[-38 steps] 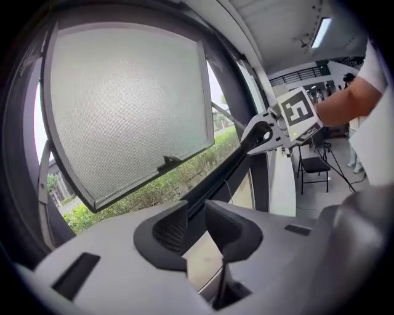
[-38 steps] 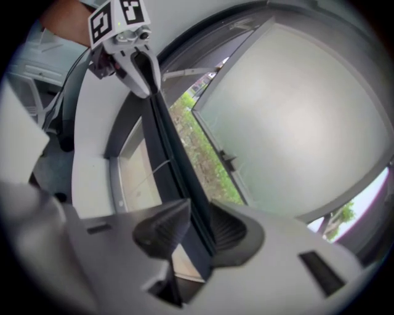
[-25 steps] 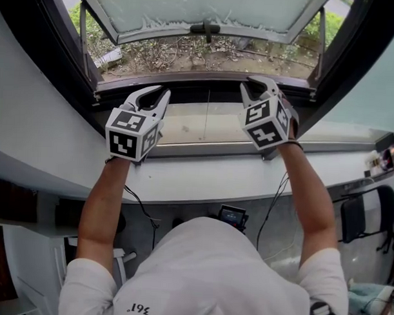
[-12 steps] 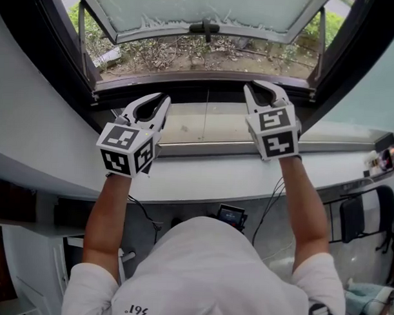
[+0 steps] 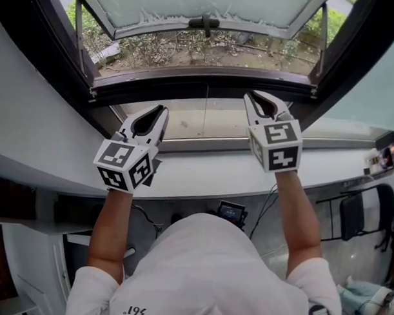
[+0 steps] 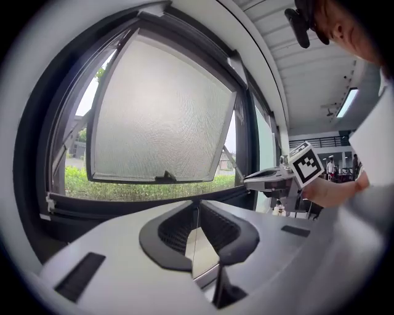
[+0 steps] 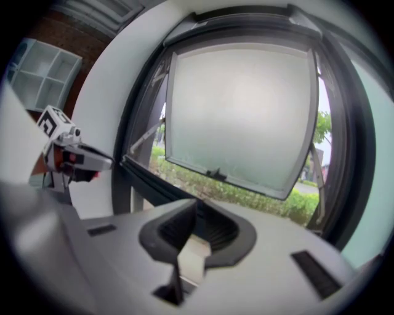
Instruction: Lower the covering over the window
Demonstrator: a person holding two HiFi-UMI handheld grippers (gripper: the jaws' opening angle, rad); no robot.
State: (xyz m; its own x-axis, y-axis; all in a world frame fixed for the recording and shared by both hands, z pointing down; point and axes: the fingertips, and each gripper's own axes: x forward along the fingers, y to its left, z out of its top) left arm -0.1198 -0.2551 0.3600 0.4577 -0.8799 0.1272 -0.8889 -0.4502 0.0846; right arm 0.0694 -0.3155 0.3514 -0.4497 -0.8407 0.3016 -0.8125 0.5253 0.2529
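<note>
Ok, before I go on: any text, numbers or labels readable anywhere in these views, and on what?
"361°", seen upside down, on the white shirt.
On the small dark device just past the shirt: too small to read.
On the left marker cube and right marker cube: black-and-white patterns only, no letters.
Nothing else readable.

Look at the white sill: it runs as a curved band just below the dark window frame. At its far right end sit a few small things (too blurred for you to name). Lower down, the grey floor carries a black chair, with a dark cable trailing over it.
</note>
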